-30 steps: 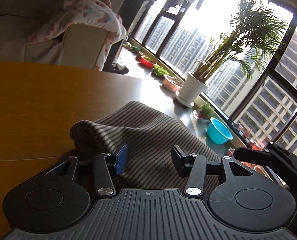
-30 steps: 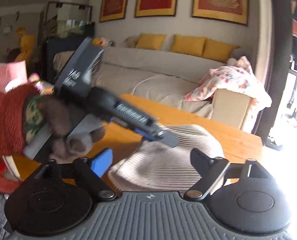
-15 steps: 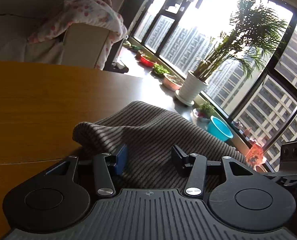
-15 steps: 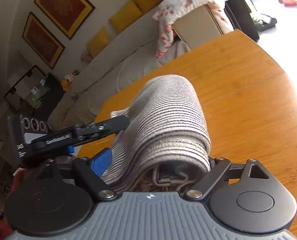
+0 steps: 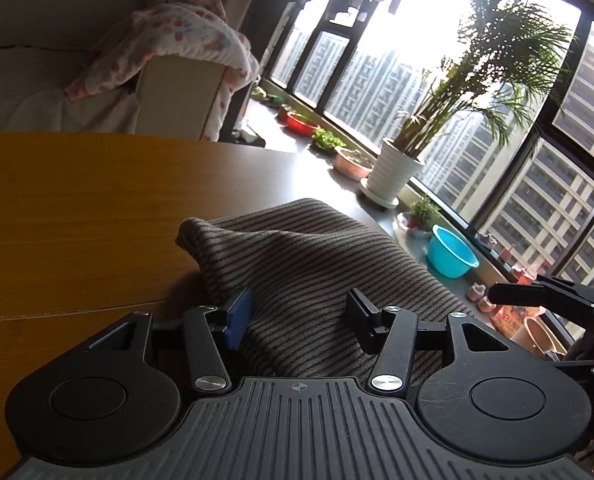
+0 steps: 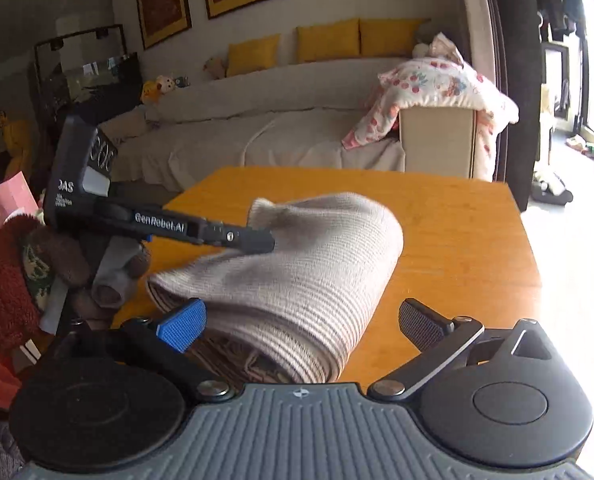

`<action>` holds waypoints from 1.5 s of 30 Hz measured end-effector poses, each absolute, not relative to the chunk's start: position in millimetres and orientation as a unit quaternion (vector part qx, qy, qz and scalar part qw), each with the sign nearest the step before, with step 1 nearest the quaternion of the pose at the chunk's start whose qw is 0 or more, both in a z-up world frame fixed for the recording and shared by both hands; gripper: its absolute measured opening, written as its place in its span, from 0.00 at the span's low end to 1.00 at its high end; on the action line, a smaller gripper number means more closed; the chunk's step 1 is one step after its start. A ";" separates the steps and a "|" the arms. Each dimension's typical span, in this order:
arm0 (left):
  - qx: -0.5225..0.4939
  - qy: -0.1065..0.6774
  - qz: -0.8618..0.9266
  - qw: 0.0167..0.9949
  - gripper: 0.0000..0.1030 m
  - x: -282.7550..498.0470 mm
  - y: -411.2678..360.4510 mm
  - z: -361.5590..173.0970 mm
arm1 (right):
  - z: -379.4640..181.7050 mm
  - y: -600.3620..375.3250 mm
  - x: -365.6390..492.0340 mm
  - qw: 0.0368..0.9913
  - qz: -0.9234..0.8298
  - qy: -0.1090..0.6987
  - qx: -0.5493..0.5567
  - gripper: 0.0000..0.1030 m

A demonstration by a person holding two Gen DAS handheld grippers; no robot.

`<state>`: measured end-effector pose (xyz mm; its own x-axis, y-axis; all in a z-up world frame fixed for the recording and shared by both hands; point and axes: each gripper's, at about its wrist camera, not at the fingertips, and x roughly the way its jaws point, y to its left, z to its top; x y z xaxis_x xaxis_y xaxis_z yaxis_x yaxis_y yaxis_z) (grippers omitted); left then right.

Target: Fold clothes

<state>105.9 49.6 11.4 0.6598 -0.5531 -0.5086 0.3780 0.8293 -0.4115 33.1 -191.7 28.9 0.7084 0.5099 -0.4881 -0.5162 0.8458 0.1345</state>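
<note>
A folded striped beige-brown garment [image 5: 317, 264] lies bunched on the wooden table [image 5: 77, 200]. My left gripper [image 5: 299, 316] is closed on the garment's near fold, with cloth filling the gap between its pads and one corner raised off the wood. In the right wrist view the garment [image 6: 305, 272] is a thick roll, and the left gripper [image 6: 237, 236] comes in from the left onto its top. My right gripper [image 6: 301, 324] straddles the roll's near end. Its jaws are opening: the blue pad [image 6: 181, 324] brushes the cloth and the black pad [image 6: 421, 324] stands apart.
A gloved hand [image 6: 69, 260] in a red fuzzy sleeve holds the left gripper. Behind the table [image 6: 457, 220] stands a sofa [image 6: 277, 136] with a floral blanket [image 6: 437, 84]. A potted palm [image 5: 397, 172], a blue basin [image 5: 451, 256] and small pots line the window sill.
The right gripper rolled back to level and its jaws widened off the garment roll they had enclosed half a second ago. The left gripper and its cloth barely moved.
</note>
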 end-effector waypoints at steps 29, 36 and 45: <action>-0.379 0.345 -0.352 0.783 0.81 213.3 75.1 30.6 | -31.1 -147.1 50.2 0.952 0.175 0.212 -0.134 1.00; -0.291 0.359 -0.311 0.830 0.83 210.4 67.4 40.3 | -32.0 -142.7 48.9 0.956 0.144 0.210 -0.145 1.00; -0.259 0.343 -0.351 0.831 0.81 140.9 74.2 31.6 | -31.6 -136.0 45.7 0.958 0.136 0.205 -0.150 1.00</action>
